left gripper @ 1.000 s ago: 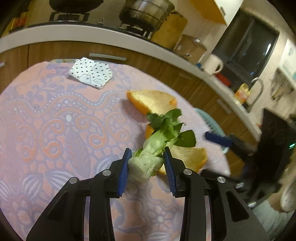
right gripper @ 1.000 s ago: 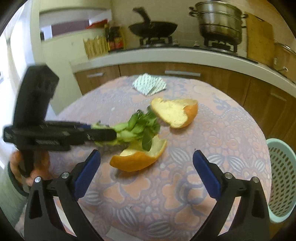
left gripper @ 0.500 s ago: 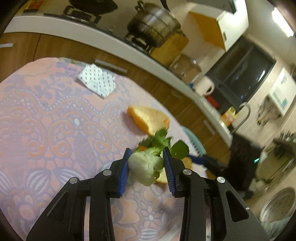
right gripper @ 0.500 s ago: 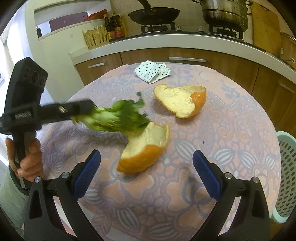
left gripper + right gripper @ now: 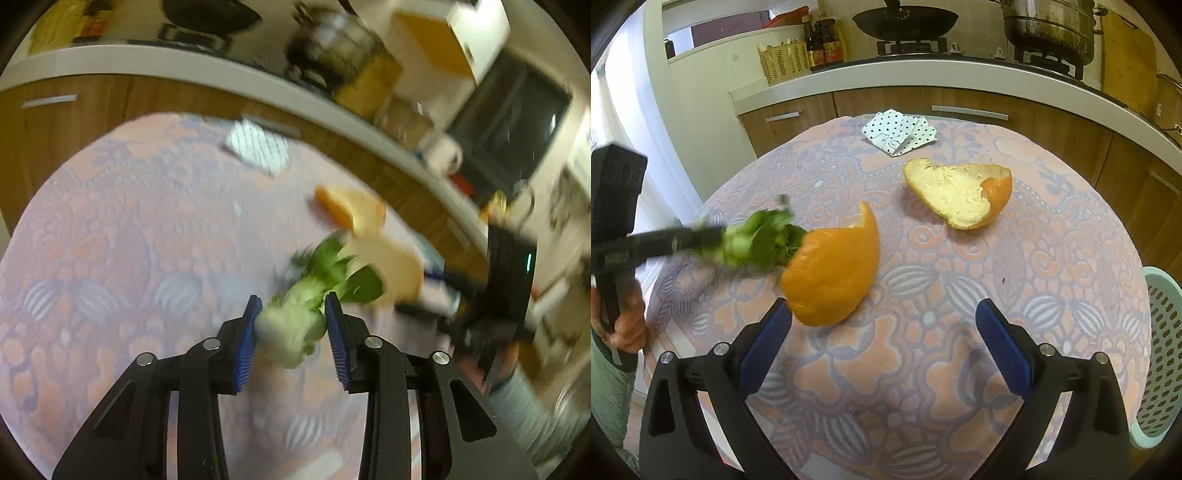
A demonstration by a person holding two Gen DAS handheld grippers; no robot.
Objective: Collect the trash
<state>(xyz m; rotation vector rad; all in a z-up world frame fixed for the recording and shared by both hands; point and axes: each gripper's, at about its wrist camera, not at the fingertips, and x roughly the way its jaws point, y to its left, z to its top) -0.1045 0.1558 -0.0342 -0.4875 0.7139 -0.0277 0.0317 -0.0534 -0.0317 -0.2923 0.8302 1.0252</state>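
Note:
My left gripper (image 5: 293,325) is shut on a green leafy vegetable scrap (image 5: 295,325), gripping its pale stem end and holding it above the table; in the right wrist view the scrap (image 5: 757,242) hangs at the left. Two orange peels lie on the patterned tablecloth: a near one (image 5: 833,273) standing on edge, and a far one (image 5: 960,192) with its white inside up. A dotted paper scrap (image 5: 899,131) lies at the table's far edge. My right gripper (image 5: 882,332) is open and empty, just in front of the near peel.
A pale green perforated basket (image 5: 1161,350) stands beside the table at the right. A kitchen counter (image 5: 923,77) with a wok, a pot and bottles runs behind the table. The left wrist view is motion-blurred.
My left gripper has lifted the vegetable scrap off the near peel and swung it leftward. The near peel has tipped up onto its edge. My right gripper has moved closer to it.

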